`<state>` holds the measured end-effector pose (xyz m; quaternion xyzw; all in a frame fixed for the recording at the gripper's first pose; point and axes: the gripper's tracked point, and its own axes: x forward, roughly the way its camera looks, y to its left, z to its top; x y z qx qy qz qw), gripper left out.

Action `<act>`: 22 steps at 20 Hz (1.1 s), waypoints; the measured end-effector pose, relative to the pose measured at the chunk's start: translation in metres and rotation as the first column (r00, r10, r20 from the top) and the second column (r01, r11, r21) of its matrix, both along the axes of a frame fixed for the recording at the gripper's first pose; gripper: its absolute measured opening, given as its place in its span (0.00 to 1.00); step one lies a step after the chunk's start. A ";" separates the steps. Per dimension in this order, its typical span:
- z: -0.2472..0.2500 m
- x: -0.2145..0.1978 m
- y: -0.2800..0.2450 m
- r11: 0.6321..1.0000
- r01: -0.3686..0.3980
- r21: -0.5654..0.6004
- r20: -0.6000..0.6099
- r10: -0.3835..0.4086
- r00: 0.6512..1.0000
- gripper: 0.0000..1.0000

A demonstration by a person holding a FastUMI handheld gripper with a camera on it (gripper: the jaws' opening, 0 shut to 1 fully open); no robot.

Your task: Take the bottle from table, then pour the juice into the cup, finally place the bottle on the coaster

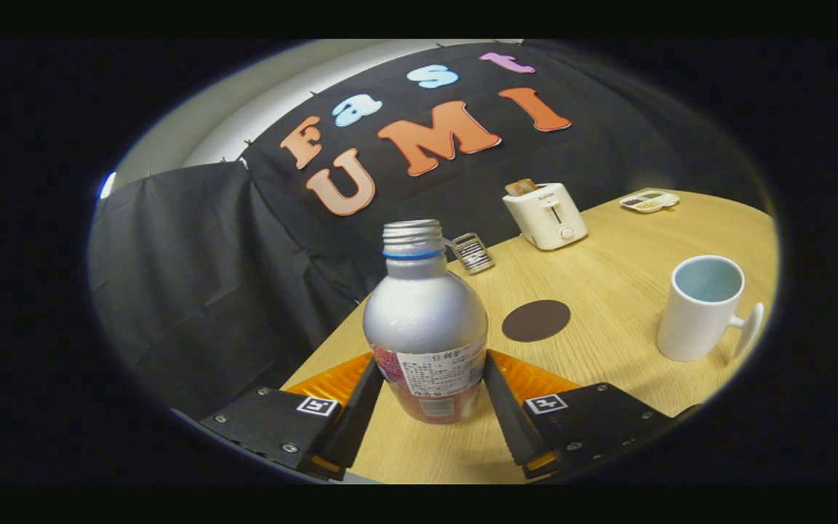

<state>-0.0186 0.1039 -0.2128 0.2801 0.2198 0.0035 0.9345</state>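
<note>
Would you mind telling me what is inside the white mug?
The white mug shows a pale, bare inner wall; its bottom is hidden by the rim. The gripper has its fingers on both sides of the bottle.

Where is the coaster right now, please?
In the gripper view, the coaster lies flat on the table, beyond the gripper, between bottle and cup.

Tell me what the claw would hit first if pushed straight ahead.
The bottle: it already stands between the claw's fingers, which look shut on it. Beyond it lies the grater.

Black cloth wall behind a light wooden table
</note>
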 end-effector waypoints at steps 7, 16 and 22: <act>0.002 0.001 -0.032 0.982 0.078 0.174 0.007 -0.080 0.997 0.78; 0.007 -0.001 -0.042 0.882 0.130 0.454 -0.033 -0.129 0.991 0.78; 0.005 -0.008 -0.047 0.840 0.138 0.525 -0.054 -0.129 0.990 0.78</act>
